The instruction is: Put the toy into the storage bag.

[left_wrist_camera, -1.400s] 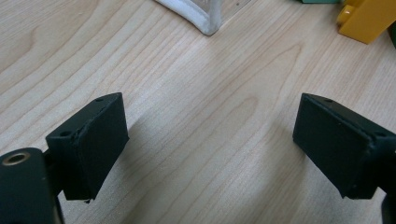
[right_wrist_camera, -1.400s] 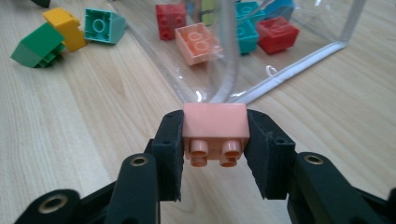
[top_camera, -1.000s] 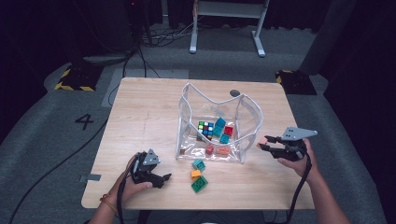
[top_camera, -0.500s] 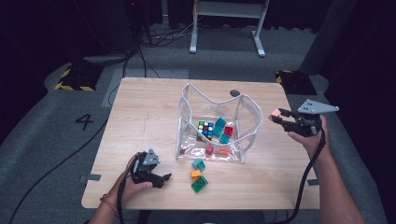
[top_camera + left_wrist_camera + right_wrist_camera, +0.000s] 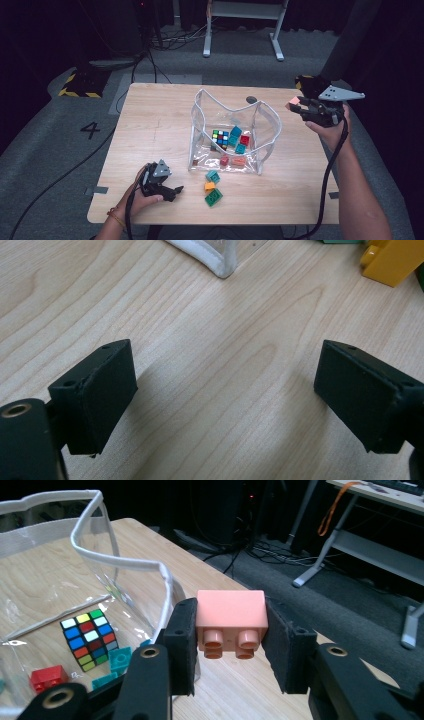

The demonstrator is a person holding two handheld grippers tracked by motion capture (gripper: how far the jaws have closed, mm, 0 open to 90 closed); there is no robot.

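High view, right gripper [image 5: 296, 106]: raised beside the right wall of the clear bag [image 5: 270, 131], clamping a pink brick [image 5: 294, 102].
High view, left gripper [image 5: 172, 191]: low at the wooden table's [image 5: 150, 125] near-left, jaws apart, holding nothing.
High view, loose bricks: teal [image 5: 212, 175], orange [image 5: 209, 186] and green [image 5: 214, 197] just before the bag.
Left gripper view: jaws wide apart over bare wood; yellow brick [image 5: 392, 260] top right.
Right gripper view: pink brick [image 5: 230, 621] pinched between both pads, studs facing the camera; puzzle cube [image 5: 89, 638] and red brick [image 5: 48, 677] inside the bag.
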